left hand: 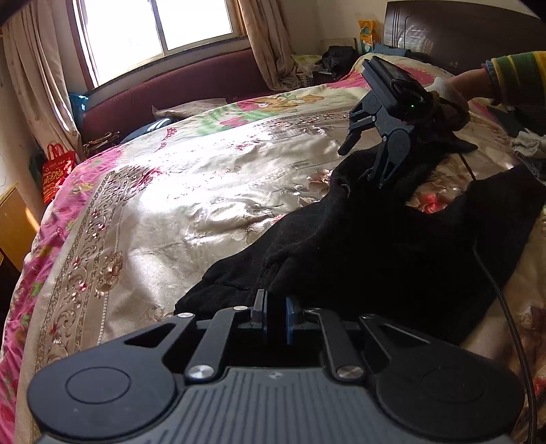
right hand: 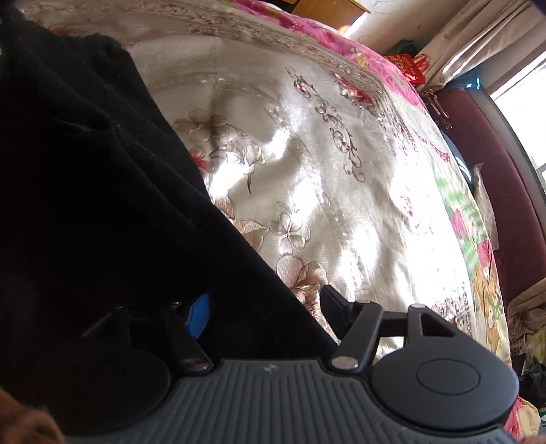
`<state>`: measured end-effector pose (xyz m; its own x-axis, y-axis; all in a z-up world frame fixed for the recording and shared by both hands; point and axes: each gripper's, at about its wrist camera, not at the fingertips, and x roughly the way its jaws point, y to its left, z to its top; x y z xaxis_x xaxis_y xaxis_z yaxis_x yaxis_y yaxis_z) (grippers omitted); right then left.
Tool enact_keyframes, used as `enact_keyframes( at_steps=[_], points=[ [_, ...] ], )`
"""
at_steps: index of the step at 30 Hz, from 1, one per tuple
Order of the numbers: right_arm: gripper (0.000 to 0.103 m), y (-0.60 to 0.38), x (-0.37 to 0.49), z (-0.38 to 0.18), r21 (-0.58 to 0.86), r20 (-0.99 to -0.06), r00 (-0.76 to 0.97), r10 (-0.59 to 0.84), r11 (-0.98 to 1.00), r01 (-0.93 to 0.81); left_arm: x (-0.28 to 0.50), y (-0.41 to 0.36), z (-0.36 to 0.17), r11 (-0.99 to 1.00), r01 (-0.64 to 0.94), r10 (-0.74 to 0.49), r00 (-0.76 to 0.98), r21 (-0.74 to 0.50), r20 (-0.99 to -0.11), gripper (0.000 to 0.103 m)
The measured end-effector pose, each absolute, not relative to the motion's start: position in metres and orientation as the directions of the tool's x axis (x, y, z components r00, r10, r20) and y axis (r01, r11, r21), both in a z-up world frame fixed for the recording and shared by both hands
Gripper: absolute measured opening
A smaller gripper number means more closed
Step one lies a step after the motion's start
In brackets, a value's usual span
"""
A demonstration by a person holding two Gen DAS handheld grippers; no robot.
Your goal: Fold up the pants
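Note:
Black pants (left hand: 375, 246) lie crumpled across a shiny floral bedspread (left hand: 187, 191), one leg end reaching toward my left gripper (left hand: 275, 312). Its jaws are nearly together with dark cloth pinched between the pads. Farther back, my right gripper (left hand: 360, 167) hangs over the pants with its jaws apart, held by a gloved hand (left hand: 447, 88) in a striped sleeve. In the right wrist view the pants (right hand: 85, 170) fill the left side. Cloth drapes loosely between the spread fingers of the right gripper (right hand: 266, 314); the blue pad (right hand: 199, 317) shows beside it.
A black cable (left hand: 505, 300) trails over the pants on the right. A maroon bench (left hand: 187, 85) runs under the window beyond the bed, a red bag (left hand: 56, 170) stands at the left, and a dark headboard (left hand: 460, 30) with piled clothes is at the back right.

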<state>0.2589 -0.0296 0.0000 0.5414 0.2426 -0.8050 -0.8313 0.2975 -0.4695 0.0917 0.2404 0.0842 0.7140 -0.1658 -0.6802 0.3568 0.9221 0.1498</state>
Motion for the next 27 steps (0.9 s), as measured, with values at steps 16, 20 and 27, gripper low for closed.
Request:
enact_keyframes(
  at_steps=[16,20,27],
  points=[
    [0.0,-0.067,0.185,0.031,-0.372,-0.827,0.524,0.203,0.501,-0.781,0.056,0.224,0.04,0.946,0.254,-0.058,0.741,0.2,-0.669,0.042],
    [0.0,-0.059,0.175,0.022,-0.413,-0.816,0.548,0.187,0.475,-0.777,0.054,0.185,0.019,0.891,0.308,-0.022,0.764,0.334,-0.645,0.052],
    [0.041,-0.062,0.171,0.006,-0.533,-0.767,0.617,0.177,0.359,-0.766,0.081,0.156,-0.011,0.806,0.306,0.081,0.791,0.507,-0.607,0.053]
  ],
)
